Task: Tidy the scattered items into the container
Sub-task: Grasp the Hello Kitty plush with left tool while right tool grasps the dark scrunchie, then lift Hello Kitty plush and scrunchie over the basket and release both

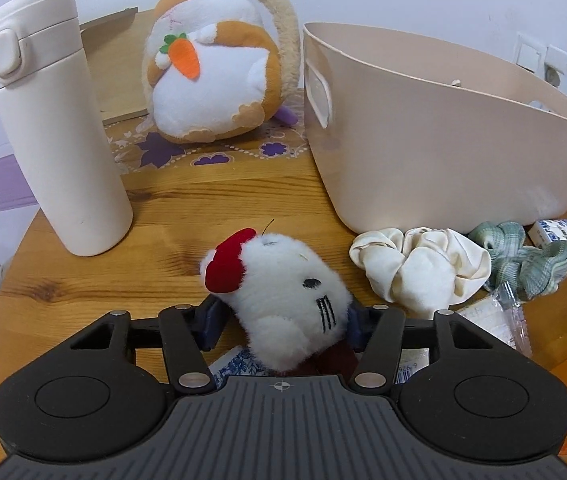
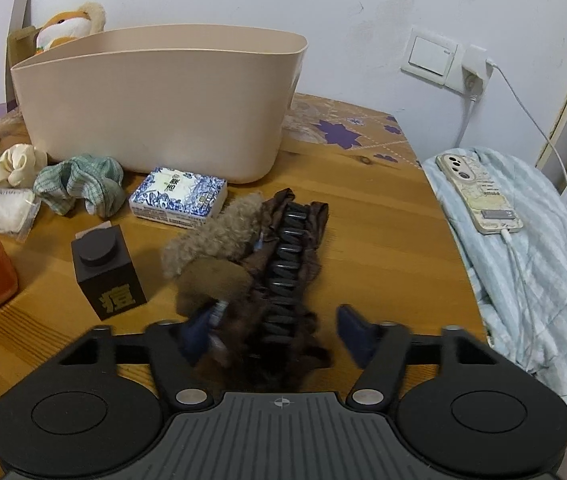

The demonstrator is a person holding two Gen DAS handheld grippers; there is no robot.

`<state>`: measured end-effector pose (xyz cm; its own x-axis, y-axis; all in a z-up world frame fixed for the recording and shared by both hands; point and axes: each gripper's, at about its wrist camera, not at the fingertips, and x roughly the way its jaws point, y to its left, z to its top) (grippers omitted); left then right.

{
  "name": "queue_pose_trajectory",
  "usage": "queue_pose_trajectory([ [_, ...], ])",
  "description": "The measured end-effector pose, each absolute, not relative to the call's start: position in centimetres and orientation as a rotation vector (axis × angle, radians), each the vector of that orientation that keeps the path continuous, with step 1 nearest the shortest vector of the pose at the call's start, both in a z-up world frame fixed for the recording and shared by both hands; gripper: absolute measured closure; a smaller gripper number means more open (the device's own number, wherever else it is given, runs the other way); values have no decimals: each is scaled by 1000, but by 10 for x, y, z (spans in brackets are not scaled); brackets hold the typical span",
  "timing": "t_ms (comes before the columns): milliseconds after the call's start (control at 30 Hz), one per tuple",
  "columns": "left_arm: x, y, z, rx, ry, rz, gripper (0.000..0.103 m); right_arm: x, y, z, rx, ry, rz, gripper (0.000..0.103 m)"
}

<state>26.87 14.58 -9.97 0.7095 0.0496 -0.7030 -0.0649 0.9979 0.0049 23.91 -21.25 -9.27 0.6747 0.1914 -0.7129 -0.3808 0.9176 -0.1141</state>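
My left gripper (image 1: 281, 326): jaws partly closed, both blue pads pressed against the sides of the white plush cat (image 1: 287, 300), red bow on its head; it is gripped low over the table (image 1: 163, 208). Cat sits just in front of the beige container (image 1: 423, 132), apart from it, with the white bottle (image 1: 59, 120) to its left and the cream scrunchie (image 1: 423, 268) to its right.

My right gripper (image 2: 279, 332): jaws about half open around the brown hair clip (image 2: 283, 264), which has fuzzy pompoms and black teeth and lies on the table. Left pad touches its fuzzy side; right pad stands clear with a visible gap, so no firm grip. Clip lies in front of the container, near the blue-patterned tissue pack (image 2: 179, 196) and the dark box (image 2: 105, 272).
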Motion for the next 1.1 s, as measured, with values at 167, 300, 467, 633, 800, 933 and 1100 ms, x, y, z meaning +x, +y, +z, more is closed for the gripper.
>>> queue_pose_trajectory([
  [167, 266, 145, -99, -35, 778, 61, 51, 237, -214, -91, -244, 766, 334, 66],
  [300, 260, 146, -96, -51, 771, 68, 52, 232, -221, -87, -203, 753, 318, 68],
  [467, 248, 146, -81, -51, 732, 70, 52, 223, -231, -76, -180, 726, 304, 69],
  [633, 235, 141, -62, -37, 688, 60, 52, 211, -235, -61, -173, 685, 308, 69],
  [800, 225, 134, -41, -18, 643, 34, 52, 204, -231, -44, -180, 642, 322, 68],
  [933, 220, 127, -24, 1, 606, 19, 52, 201, -227, -29, -185, 604, 338, 68],
  [1100, 217, 118, -5, 21, 563, 9, 52, 201, -222, -8, -197, 548, 351, 68],
])
